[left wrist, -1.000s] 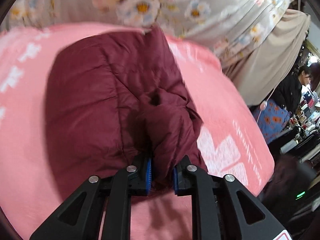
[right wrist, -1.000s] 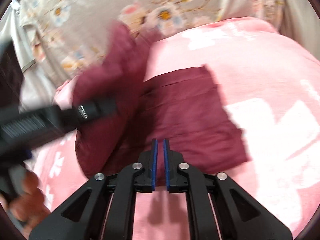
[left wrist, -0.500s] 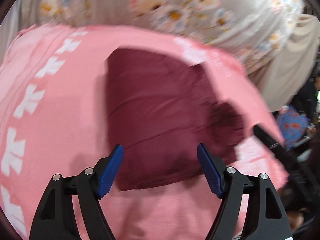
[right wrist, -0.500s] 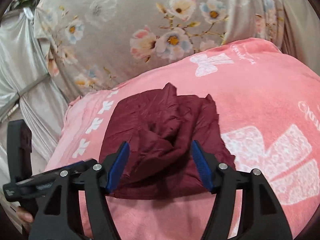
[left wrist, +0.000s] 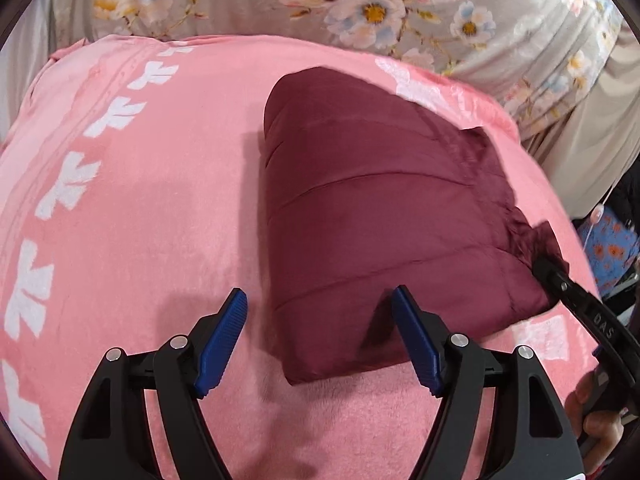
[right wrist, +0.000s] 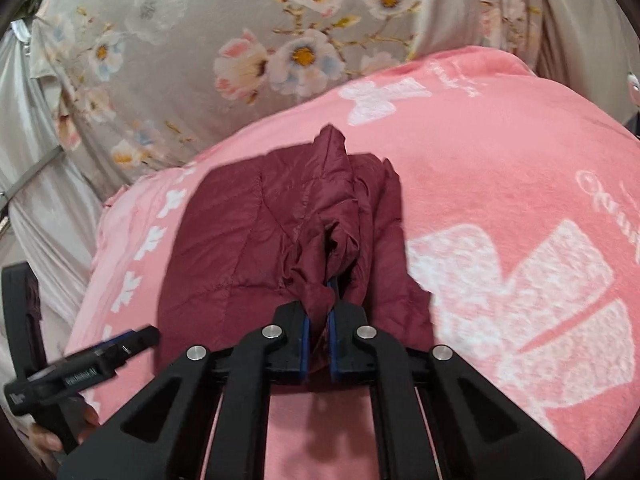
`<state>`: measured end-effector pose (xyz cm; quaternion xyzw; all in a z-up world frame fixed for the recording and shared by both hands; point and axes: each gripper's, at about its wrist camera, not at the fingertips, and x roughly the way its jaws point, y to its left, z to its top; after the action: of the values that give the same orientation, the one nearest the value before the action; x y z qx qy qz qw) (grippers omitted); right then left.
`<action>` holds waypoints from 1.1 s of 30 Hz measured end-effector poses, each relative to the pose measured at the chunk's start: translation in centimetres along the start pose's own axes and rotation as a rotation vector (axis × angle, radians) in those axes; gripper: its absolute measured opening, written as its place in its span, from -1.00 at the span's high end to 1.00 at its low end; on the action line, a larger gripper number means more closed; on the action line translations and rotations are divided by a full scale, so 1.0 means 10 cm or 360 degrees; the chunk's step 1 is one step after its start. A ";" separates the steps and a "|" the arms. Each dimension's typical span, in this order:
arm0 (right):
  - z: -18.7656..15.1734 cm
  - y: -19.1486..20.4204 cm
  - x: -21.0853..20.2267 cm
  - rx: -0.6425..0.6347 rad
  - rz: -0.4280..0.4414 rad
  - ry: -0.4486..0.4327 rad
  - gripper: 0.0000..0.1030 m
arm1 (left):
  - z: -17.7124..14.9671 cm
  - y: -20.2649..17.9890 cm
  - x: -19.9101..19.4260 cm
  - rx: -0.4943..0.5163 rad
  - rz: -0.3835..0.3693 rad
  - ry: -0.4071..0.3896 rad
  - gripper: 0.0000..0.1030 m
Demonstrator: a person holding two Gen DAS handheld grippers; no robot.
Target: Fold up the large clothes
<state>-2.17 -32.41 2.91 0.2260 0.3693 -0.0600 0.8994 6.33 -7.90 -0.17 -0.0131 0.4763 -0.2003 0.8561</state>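
Left wrist view: the left tool [left wrist: 318, 336] hovers with its blue pads [left wrist: 222, 344] set wide apart, nothing between them touching either pad. The near corner of the folded maroon quilted jacket [left wrist: 376, 220] lies in the gap below the tool. The jacket rests on the pink blanket [left wrist: 132, 220] (white bow pattern along its left edge), toward the right of centre. A grey floral cloth [left wrist: 360, 4] hangs behind the blanket. At the right edge, the right tool [left wrist: 550, 268] meets the jacket's bunched far corner, with part of a hand [left wrist: 596, 416] below it. Right wrist view: the right tool [right wrist: 318, 320] is closing, its pads pressed together on a gathered fold of the jacket [right wrist: 248, 240], which bunches up ahead of the tips. The left tool [right wrist: 80, 368] appears at lower left, blurred, above the blanket [right wrist: 500, 184].
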 end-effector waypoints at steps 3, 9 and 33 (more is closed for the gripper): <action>-0.12 -0.14 0.16 0.0022 -0.0056 0.0077 0.89 | 0.00 -0.06 0.16 0.0010 0.0009 0.0063 -0.37; -0.24 -0.23 0.39 0.0037 -0.0094 0.0138 0.87 | -0.03 -0.15 0.34 0.0050 0.0068 0.0137 -0.38; -0.36 -0.29 0.59 0.0011 -0.0067 0.0122 0.86 | -0.07 -0.24 0.73 0.0102 0.0171 0.0148 -0.48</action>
<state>-1.01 -33.05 -4.52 0.2233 0.4081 -0.0716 0.8823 8.39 -12.64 -5.94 0.0491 0.5089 -0.1696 0.8425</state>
